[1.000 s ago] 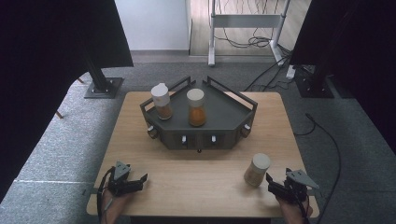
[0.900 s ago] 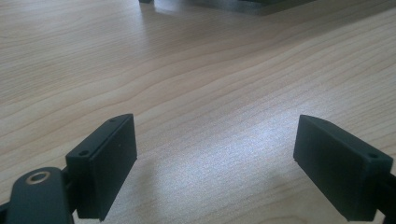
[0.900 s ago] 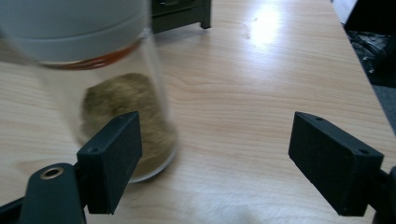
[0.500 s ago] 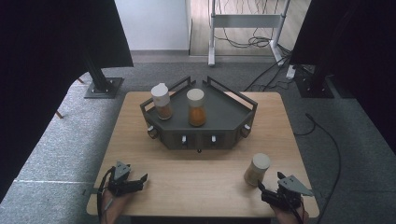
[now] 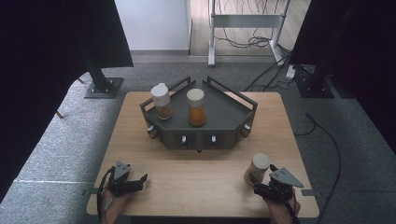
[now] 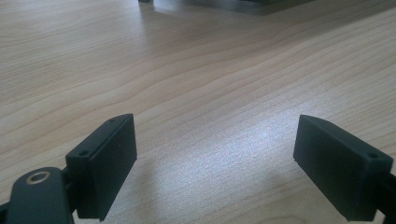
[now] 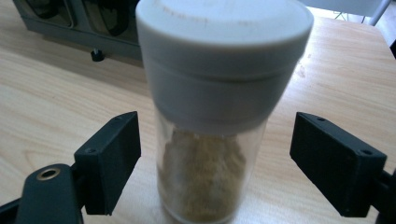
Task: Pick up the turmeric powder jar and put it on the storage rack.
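Beyond the right hand-held gripper (image 5: 259,187), across the wooden counter (image 5: 196,177), stands a dark grey angular tray (image 5: 224,116) with knobs along its front. On it are two white-capped jars: one of brownish spice (image 5: 161,101) at the left, one of orange spice (image 5: 196,107) just beside it.

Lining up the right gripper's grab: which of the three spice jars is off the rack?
The jar with tan contents, standing alone on the table at the right gripper; both orange-filled jars stand on the dark rack.

Left gripper (image 5: 140,179) jaws agape; right gripper (image 5: 256,185) jaws spread.
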{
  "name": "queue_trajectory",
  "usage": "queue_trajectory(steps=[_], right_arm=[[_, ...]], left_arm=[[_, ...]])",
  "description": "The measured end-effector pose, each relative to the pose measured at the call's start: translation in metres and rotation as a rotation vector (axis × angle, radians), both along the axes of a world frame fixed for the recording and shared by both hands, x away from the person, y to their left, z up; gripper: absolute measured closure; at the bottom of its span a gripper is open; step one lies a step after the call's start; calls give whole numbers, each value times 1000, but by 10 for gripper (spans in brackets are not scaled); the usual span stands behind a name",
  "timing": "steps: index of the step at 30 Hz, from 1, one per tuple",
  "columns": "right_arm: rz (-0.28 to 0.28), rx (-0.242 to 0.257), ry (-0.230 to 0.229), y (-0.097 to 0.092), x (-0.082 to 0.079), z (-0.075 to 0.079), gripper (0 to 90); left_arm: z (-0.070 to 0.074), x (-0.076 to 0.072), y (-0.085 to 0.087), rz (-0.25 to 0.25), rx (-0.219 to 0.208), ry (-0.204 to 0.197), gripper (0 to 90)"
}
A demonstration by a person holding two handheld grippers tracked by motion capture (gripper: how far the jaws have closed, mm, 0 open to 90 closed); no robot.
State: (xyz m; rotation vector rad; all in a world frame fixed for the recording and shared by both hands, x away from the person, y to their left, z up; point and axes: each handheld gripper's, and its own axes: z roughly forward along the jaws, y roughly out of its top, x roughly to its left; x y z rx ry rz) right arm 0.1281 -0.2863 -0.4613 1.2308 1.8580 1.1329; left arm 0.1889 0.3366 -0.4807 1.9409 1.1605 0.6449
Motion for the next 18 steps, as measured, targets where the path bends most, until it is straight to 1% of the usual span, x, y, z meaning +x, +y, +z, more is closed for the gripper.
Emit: queue_trajectory(steps=[9, 13, 18], right_arm=[[-30, 17, -32, 5, 5, -1, 169], [-35, 28, -49, 5, 7, 0, 177], [-29, 41, -68, 6, 9, 1, 214]], left_arm=[[0, 1, 0, -4, 1, 3, 130], [0, 1, 0, -3, 0, 5, 130], [0, 1, 1, -3, -5, 4, 130]])
